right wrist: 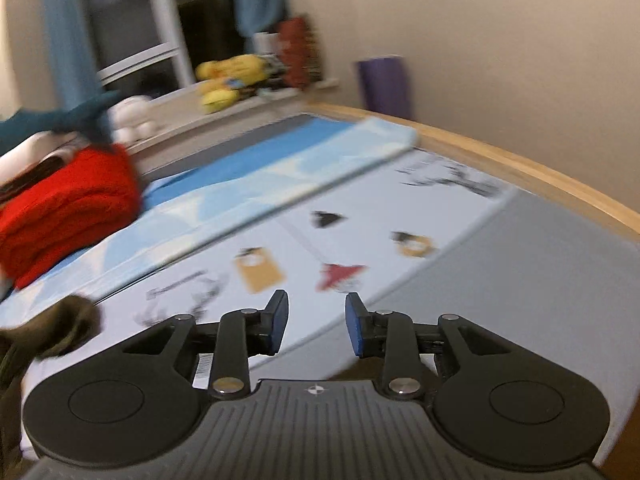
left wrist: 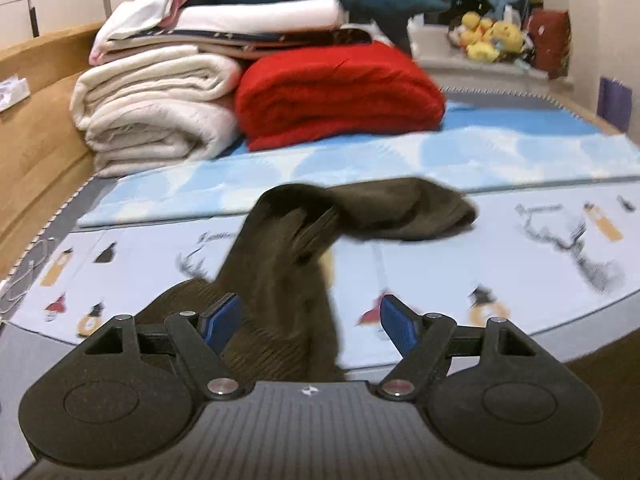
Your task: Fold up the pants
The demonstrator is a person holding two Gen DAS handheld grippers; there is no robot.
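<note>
Dark olive-brown corduroy pants (left wrist: 288, 264) lie bunched on the printed bed sheet (left wrist: 460, 276). One part runs from between my left fingers up and over to a crumpled end at the right. My left gripper (left wrist: 310, 320) is open, its blue pads on either side of the cloth without closing on it. In the right wrist view only a rumpled edge of the pants (right wrist: 60, 332) shows at the lower left. My right gripper (right wrist: 316, 326) is open and empty above the sheet (right wrist: 360, 220), to the right of the pants.
A red folded blanket (left wrist: 340, 96) and a stack of cream and white bedding (left wrist: 160, 112) stand at the back left. A folded light-blue sheet (left wrist: 360, 164) lies across the bed. A wooden bed frame (right wrist: 520, 172) edges the mattress. Yellow plush toys (left wrist: 488, 36) sit on the windowsill.
</note>
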